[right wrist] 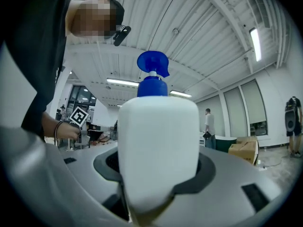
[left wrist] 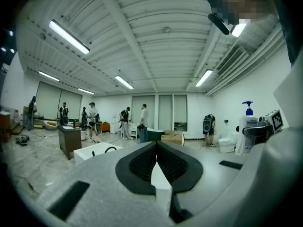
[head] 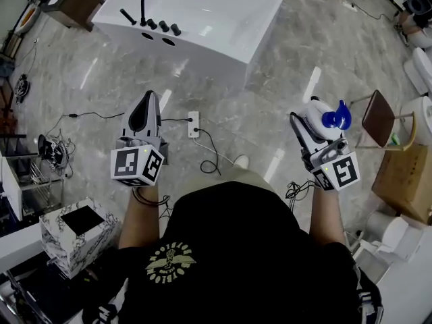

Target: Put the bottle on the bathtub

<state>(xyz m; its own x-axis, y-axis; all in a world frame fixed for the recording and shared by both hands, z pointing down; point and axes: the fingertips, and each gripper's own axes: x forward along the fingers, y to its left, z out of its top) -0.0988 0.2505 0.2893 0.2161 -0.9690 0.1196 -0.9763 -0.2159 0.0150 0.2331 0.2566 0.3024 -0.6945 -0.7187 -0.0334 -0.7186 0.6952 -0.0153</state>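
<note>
Bottle (right wrist: 158, 145), white plastic with a blue pump (head: 335, 119), is gripped around its body by the right gripper (head: 307, 123), in the air at the person's right. The left gripper (head: 146, 105) has its jaws pressed together on nothing. The bottle is probably light, smooth and slightly squashy, so a mid-body hold suits it. The bathtub (head: 229, 42) stands well ahead on the floor.

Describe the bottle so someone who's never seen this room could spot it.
Start at the white bathtub at the top of the head view; the person stands below it. The right gripper holds the bottle: white body, blue pump top; the left gripper is shut on nothing.
</note>
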